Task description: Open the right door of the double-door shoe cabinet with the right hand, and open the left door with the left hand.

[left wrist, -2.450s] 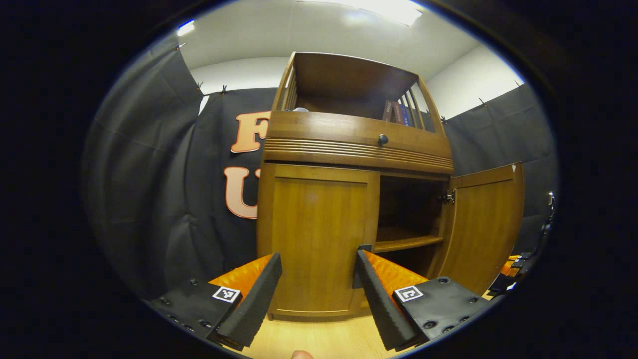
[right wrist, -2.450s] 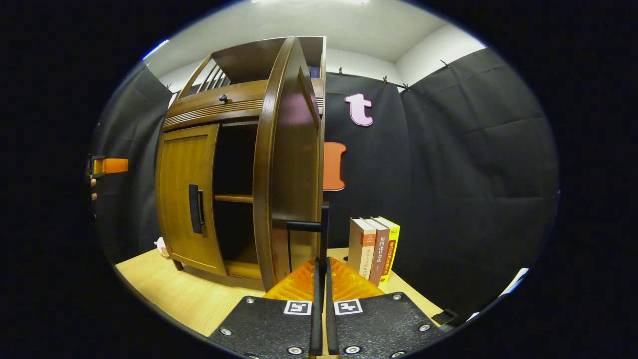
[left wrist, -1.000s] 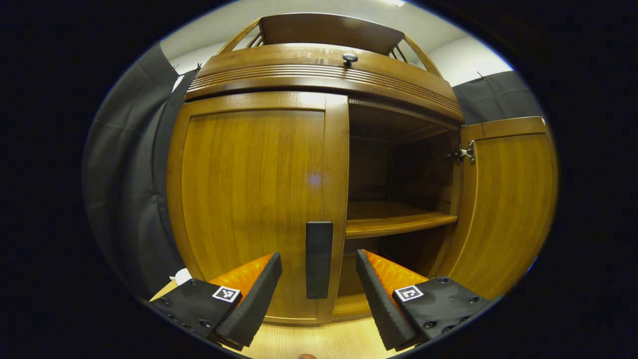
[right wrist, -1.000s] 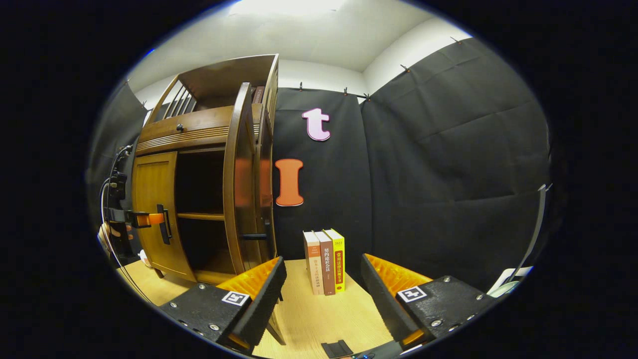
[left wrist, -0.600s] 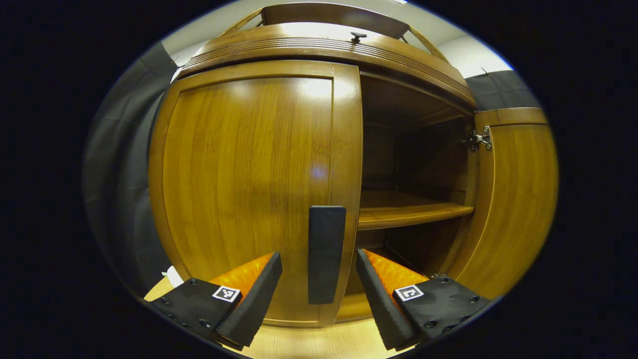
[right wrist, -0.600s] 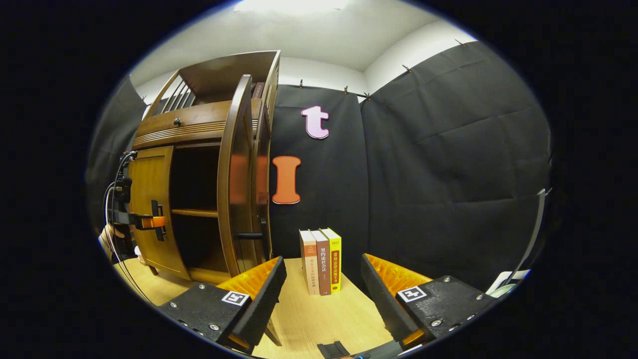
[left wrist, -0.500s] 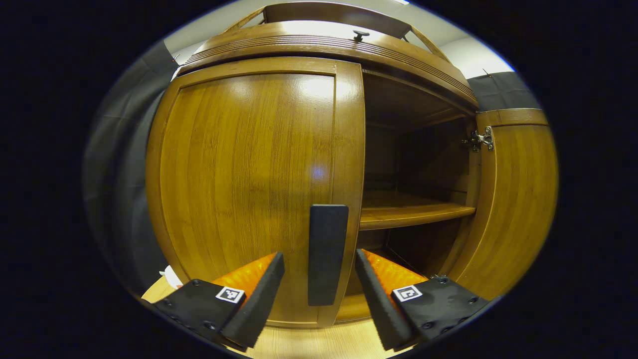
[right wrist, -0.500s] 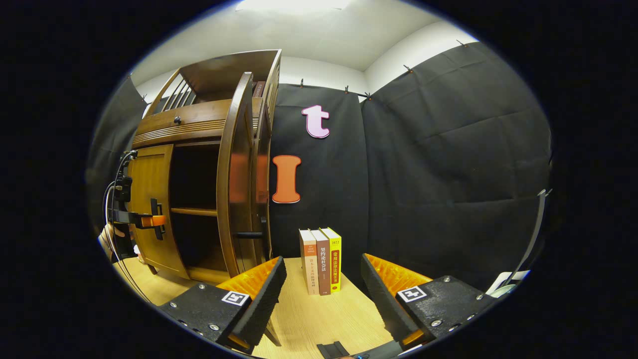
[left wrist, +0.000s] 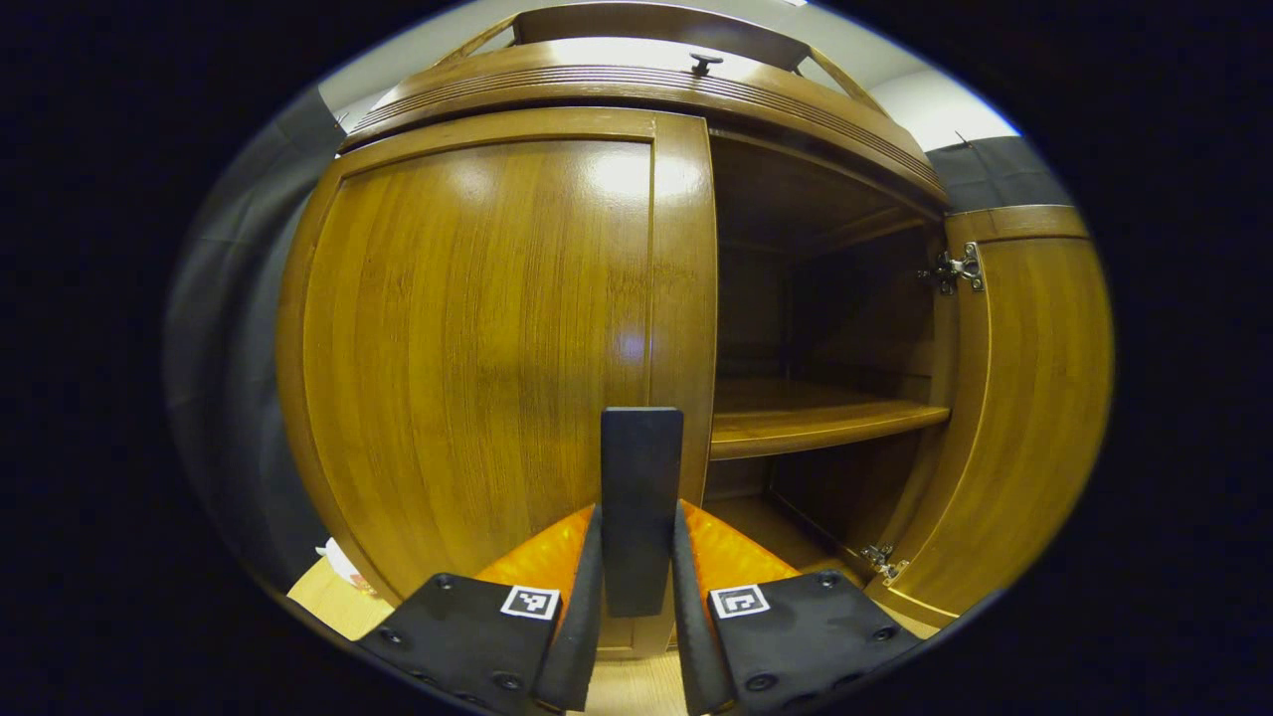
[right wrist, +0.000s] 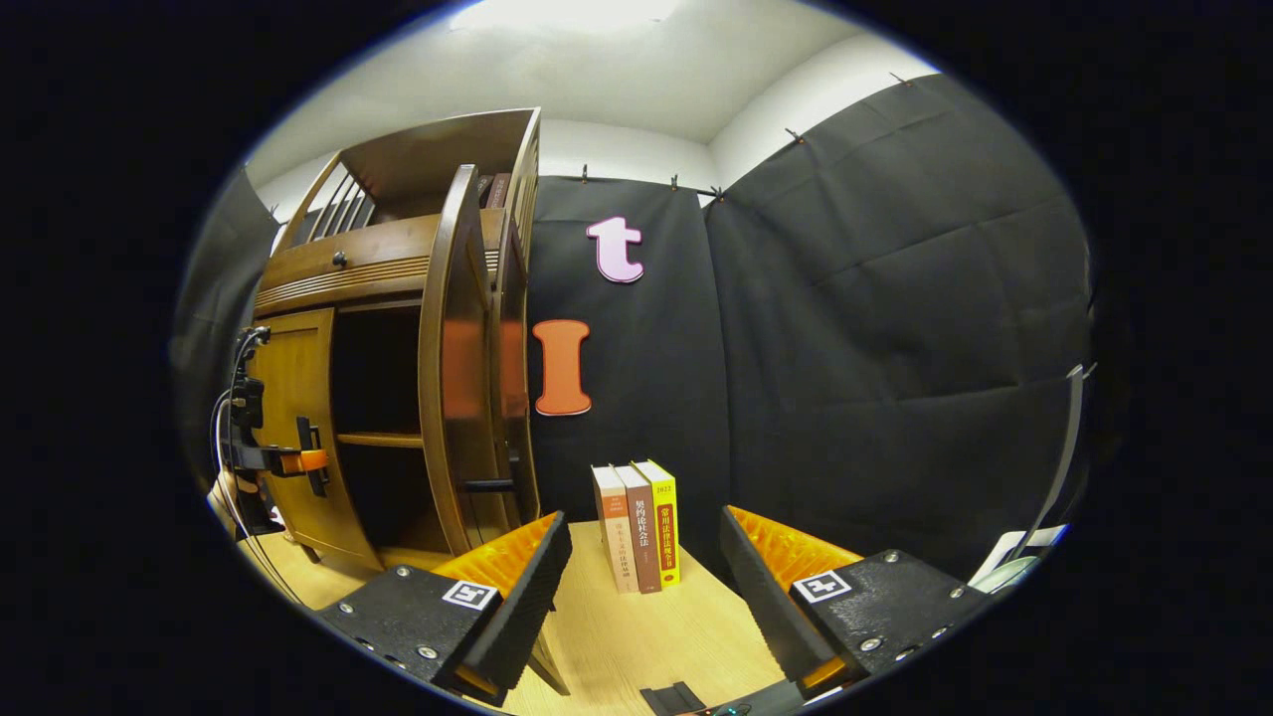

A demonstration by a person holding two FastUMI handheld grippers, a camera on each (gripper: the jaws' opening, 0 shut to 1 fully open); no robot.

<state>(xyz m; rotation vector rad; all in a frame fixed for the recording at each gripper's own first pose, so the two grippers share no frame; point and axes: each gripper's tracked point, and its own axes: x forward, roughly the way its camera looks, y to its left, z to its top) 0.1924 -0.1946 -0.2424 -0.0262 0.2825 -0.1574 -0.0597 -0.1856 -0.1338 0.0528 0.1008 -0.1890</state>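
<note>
In the left gripper view the wooden shoe cabinet (left wrist: pixel 646 85) is close in front. Its left door (left wrist: pixel 477 348) lies flush with the frame, and my left gripper (left wrist: pixel 636 572) is shut on that door's dark vertical handle (left wrist: pixel 641 497). The right door (left wrist: pixel 1024 398) stands swung wide open, showing an inner shelf (left wrist: pixel 816 423). In the right gripper view my right gripper (right wrist: pixel 641 587) is open and holds nothing, away from the cabinet (right wrist: pixel 388 268). The open right door (right wrist: pixel 453 368) shows edge-on there, and the left gripper (right wrist: pixel 288 459) is at the left door's handle.
Three upright books (right wrist: pixel 636 522) stand on the light wooden tabletop (right wrist: pixel 656 636) against the black cloth wall (right wrist: pixel 845 348), just right of the cabinet. A small dark object (right wrist: pixel 676 696) lies on the tabletop near my right gripper. A drawer knob (left wrist: pixel 704 62) sits above the doors.
My left gripper moved up to the left door and closed its fingers on the handle. My right gripper let go of the right door's handle, opened and drew back.
</note>
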